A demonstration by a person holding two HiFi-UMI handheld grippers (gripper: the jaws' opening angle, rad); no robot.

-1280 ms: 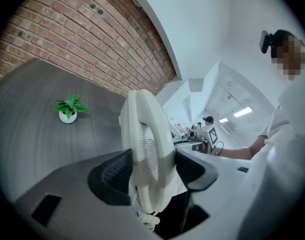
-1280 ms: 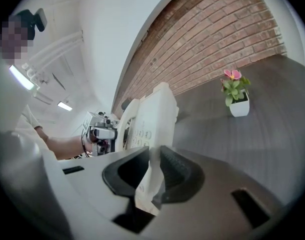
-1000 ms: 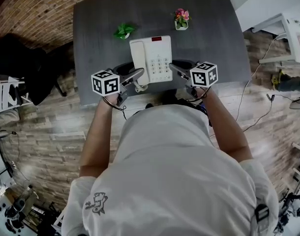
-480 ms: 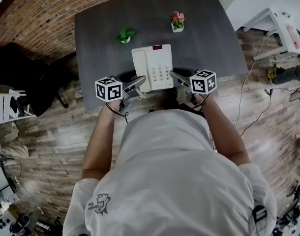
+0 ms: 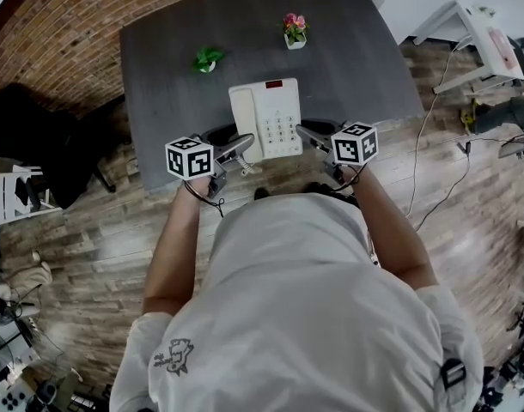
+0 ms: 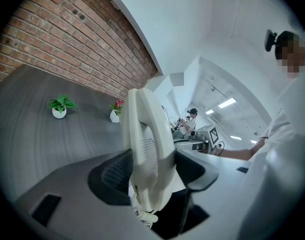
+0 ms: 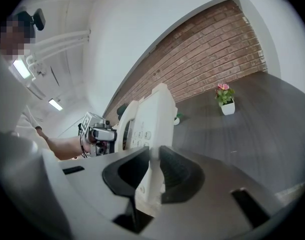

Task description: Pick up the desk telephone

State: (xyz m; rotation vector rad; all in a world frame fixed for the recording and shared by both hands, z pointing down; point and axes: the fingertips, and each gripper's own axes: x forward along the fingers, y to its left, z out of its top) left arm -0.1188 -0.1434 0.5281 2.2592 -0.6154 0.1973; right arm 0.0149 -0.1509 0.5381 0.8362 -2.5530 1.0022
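Two grips on one desk telephone. Squeezed tight by the left gripper on the handset side, pads pressed on the white plastic, curly cord hanging just under. Pinched tight by the right gripper on the thin right edge, beside the buttons. Nothing let go on either side.

Sits between the two grippers, over the near edge of the dark desk, close to the person's body. Looks lifted off the top, but hard to be sure from above. Points its long side away from the person, toward the green plant and the pink flower pot, both well apart from it at the far end.

Most important for the coming move: one gripper on each long side, straight across from each other, both just as near. So best to raise both together and keep level. Could tip toward the slower side otherwise. Could also lose the handset from its cradle, with the left grip seeming to be on the handset and not on the base.
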